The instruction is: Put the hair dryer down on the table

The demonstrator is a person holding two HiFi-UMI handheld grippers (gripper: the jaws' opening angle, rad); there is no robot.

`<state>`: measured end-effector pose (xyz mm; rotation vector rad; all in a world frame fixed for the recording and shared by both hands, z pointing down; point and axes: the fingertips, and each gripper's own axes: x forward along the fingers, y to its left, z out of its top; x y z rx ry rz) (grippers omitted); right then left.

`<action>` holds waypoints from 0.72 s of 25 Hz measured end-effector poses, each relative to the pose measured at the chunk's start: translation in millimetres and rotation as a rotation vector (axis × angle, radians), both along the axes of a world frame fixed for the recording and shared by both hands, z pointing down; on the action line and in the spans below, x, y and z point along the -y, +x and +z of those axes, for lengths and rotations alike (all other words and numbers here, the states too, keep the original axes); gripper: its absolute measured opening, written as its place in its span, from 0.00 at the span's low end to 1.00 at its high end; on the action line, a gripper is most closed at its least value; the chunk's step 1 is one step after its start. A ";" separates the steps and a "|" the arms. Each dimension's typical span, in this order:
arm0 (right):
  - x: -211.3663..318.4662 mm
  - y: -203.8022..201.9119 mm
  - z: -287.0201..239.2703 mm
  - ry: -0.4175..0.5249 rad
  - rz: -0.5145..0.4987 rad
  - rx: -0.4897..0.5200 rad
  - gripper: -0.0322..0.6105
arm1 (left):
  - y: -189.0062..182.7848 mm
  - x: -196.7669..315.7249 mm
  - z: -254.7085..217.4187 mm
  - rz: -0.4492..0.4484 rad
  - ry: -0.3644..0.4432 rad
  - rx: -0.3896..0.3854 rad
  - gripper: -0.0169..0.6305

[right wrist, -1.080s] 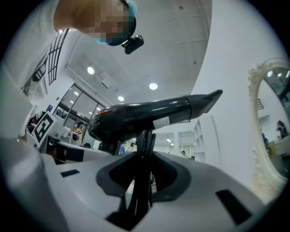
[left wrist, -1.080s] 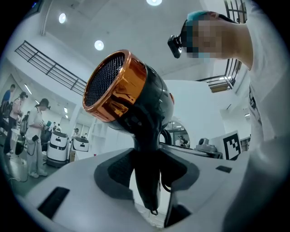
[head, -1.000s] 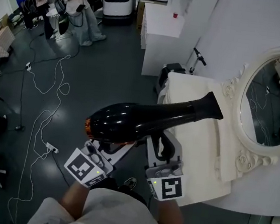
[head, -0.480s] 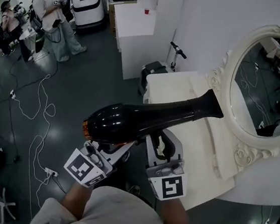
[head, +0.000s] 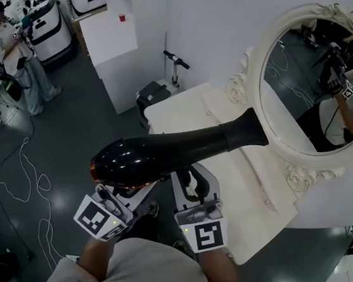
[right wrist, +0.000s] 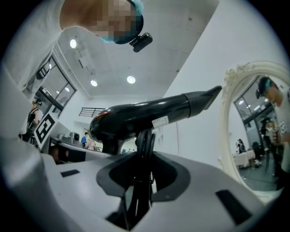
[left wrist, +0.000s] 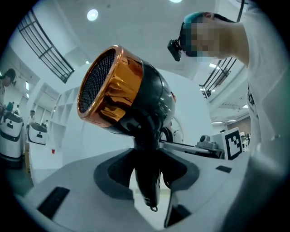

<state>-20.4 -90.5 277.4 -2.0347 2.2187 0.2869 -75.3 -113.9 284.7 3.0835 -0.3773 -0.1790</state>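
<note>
Hair dryer before table, mirror on table, right

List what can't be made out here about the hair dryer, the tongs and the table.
Head view: the body of the hair dryer hides its handle and the tips of the left tongs.
Head view: the mirror covers the back edge of the table.
Right gripper view: the cord in the right tongs drops out of frame, so its end is unseen.
Right gripper view: the dryer's white label is too small to read.
</note>
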 end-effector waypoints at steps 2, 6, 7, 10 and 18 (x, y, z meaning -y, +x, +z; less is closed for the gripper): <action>14.1 8.8 3.6 -0.010 0.047 0.009 0.20 | 9.9 16.3 3.3 0.044 -0.010 0.005 0.29; 35.1 33.9 8.6 -0.017 0.180 0.029 0.20 | 38.1 43.8 8.2 0.166 -0.021 0.021 0.29; 38.8 42.2 9.0 -0.019 0.217 0.034 0.20 | 47.2 49.0 8.7 0.201 -0.024 0.022 0.29; 40.7 60.7 11.4 -0.026 0.321 0.041 0.20 | 68.8 55.3 12.2 0.307 -0.041 0.020 0.29; -8.8 96.6 31.3 -0.072 0.590 0.037 0.20 | 115.9 16.5 31.8 0.575 -0.092 0.010 0.29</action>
